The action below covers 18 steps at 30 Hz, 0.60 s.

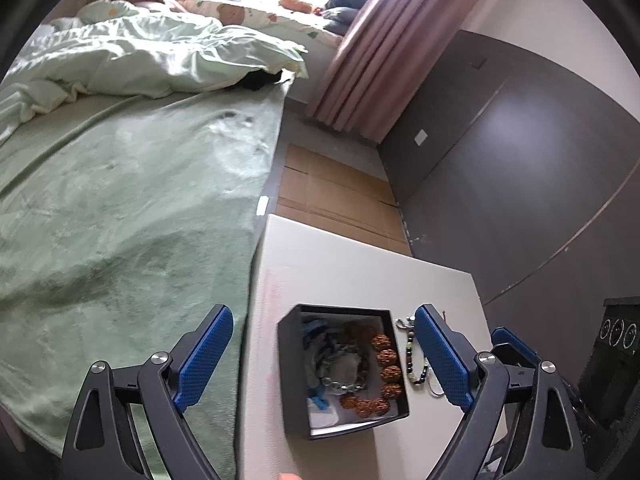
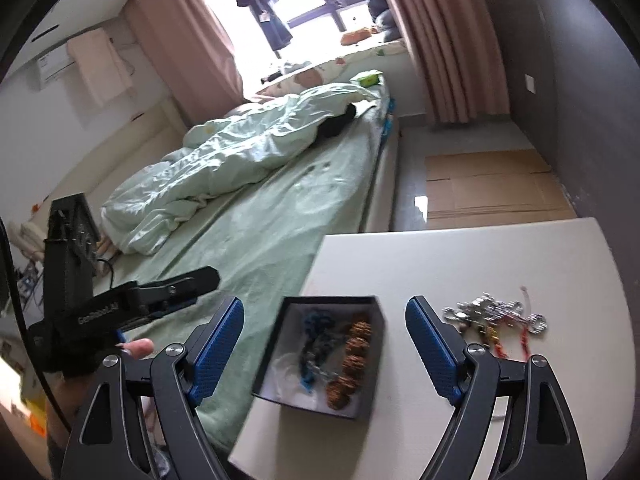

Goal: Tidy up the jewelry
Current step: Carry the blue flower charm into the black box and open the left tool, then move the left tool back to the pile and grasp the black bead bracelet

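Both jaws wide, empty: left gripper (image 1: pixel 324 356), right gripper (image 2: pixel 325 344). Square black cardboard box (image 1: pixel 294 376) on white table (image 1: pixel 340 272) holds brown bead bracelet (image 1: pixel 386 372). Dark bead string (image 1: pixel 412 354) just right of box; silver chain tangle (image 2: pixel 492 312) beyond.

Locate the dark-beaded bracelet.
In the left wrist view, the dark-beaded bracelet lies on the white table, just right of the black jewelry box.
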{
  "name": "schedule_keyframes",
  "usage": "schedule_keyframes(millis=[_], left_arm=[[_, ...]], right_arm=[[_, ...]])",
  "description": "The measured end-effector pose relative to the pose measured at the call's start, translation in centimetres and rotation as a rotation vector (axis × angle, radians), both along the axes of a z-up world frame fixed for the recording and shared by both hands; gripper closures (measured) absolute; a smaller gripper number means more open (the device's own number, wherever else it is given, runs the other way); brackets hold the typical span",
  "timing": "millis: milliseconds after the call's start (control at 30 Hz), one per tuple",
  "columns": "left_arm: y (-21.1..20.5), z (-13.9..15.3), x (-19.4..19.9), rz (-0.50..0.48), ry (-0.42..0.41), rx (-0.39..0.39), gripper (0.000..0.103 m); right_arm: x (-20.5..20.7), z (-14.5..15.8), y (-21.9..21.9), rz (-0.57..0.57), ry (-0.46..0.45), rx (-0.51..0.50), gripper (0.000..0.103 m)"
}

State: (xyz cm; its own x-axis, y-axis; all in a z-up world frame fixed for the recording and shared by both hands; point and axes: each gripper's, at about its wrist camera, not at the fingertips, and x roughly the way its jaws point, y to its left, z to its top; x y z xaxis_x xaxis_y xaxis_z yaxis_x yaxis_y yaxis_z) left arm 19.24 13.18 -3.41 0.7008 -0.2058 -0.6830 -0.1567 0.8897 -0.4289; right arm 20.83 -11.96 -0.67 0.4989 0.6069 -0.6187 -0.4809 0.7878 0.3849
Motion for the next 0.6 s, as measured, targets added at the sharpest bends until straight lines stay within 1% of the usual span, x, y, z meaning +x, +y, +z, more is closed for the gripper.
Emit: schedule_keyframes(millis=[200, 500, 600], left_arm=[[-3.3, 0.2, 0.6, -0.084, -0.014, 0.038, 0.011], [-6.5, 0.3, 1.4, -0.171, -0.026, 0.063, 0.011], [-8.0, 0.5, 1.6, -0.204, -0.035, 0.089, 0.011]], right_arm=[[0.4, 0.0, -3.0, -0.054, 0.009, -0.010, 0.020], [1.7, -0.6, -7.5, -0.137, 0.028, -0.039, 0.020], [1.9, -0.7, -9.0, -0.159, 0.026, -0.044, 0.020]])
